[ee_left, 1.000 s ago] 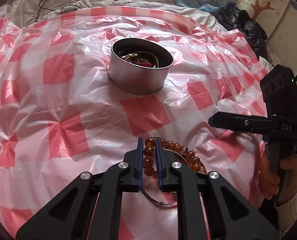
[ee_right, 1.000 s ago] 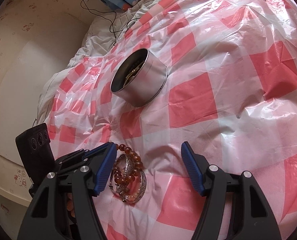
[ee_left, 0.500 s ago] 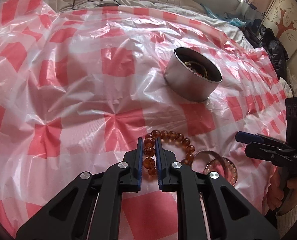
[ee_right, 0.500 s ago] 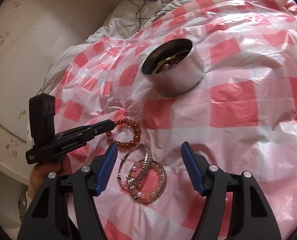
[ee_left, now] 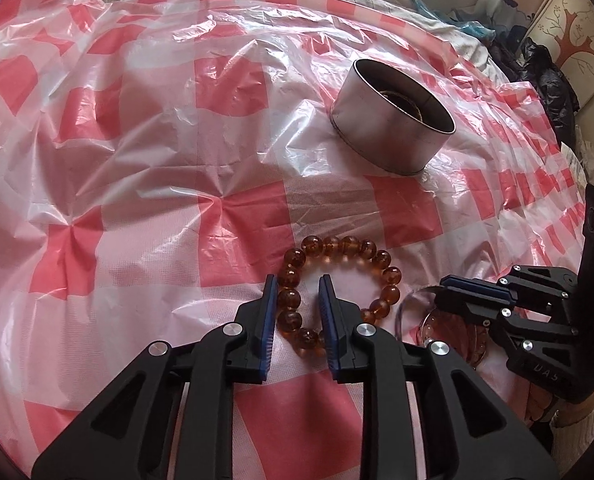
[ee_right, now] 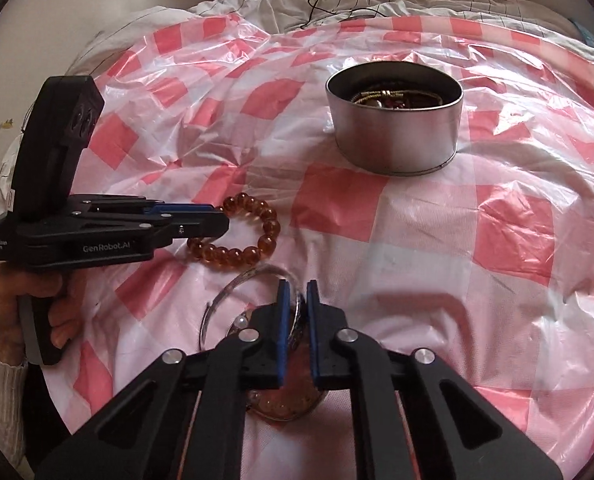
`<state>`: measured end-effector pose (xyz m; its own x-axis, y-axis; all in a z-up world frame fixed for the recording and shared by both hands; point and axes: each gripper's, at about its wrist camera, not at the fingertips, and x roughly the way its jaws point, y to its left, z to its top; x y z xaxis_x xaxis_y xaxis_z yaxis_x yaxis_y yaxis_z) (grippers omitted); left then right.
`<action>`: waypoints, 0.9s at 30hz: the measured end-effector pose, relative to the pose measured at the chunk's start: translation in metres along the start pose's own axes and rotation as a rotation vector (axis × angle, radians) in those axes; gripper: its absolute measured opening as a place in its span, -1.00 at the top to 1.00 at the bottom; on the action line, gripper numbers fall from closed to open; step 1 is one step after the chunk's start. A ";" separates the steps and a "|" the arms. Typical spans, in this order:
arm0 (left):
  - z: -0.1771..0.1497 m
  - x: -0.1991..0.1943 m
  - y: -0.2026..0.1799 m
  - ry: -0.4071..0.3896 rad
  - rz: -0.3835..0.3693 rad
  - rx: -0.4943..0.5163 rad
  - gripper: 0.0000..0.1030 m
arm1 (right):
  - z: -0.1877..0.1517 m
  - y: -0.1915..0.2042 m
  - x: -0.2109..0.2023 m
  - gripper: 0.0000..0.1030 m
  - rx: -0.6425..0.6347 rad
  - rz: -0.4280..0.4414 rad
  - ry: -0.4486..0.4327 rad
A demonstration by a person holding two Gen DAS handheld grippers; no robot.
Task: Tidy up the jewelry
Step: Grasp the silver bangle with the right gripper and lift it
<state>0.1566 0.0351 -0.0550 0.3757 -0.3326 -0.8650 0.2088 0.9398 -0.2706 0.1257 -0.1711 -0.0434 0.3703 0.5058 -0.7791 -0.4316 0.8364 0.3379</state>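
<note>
Jaws of the left gripper (ee_left: 297, 304) stand slightly spread, straddling one side of the amber bead bracelet (ee_left: 339, 292) without pinching it; the bracelet lies flat on the red-and-white checked plastic sheet (ee_left: 137, 160). Jaws of the right gripper (ee_right: 295, 308) are pressed close on the rim of a silver bangle (ee_right: 225, 300), which rests just beside the bead bracelet, on top of a pearl-trimmed bangle (ee_right: 281, 404).

Hazards, left to right:
- Left side: the beads are round and glossy. If the blue pads (ee_left: 271, 320) close off-centre on a bead, the strand likely rolls out or drags along the crinkled sheet.
- Centre: the two bangles overlap. Lifting the silver one may snag or carry the lower one.
- Right side: the round metal tin (ee_right: 395, 128) stands well apart on soft, uneven bedding. A dropped piece striking its rim could tip it.

Limits of view:
- The right gripper's fingers cover the bangle contact point; grip depth cannot be confirmed.
- The lower bangle is largely hidden beneath the gripper body.
- Tin contents appear as dark, tangled pieces with a gold strand; individual items cannot be identified.
</note>
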 end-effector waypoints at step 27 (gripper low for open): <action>-0.002 0.004 -0.011 0.033 -0.050 0.049 0.24 | 0.008 -0.052 -0.021 0.51 0.209 -0.052 -0.058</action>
<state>0.1540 0.0240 -0.0568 0.3334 -0.3756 -0.8647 0.2710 0.9167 -0.2936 0.1469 -0.2238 -0.0408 0.4365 0.4672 -0.7689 -0.2330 0.8841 0.4049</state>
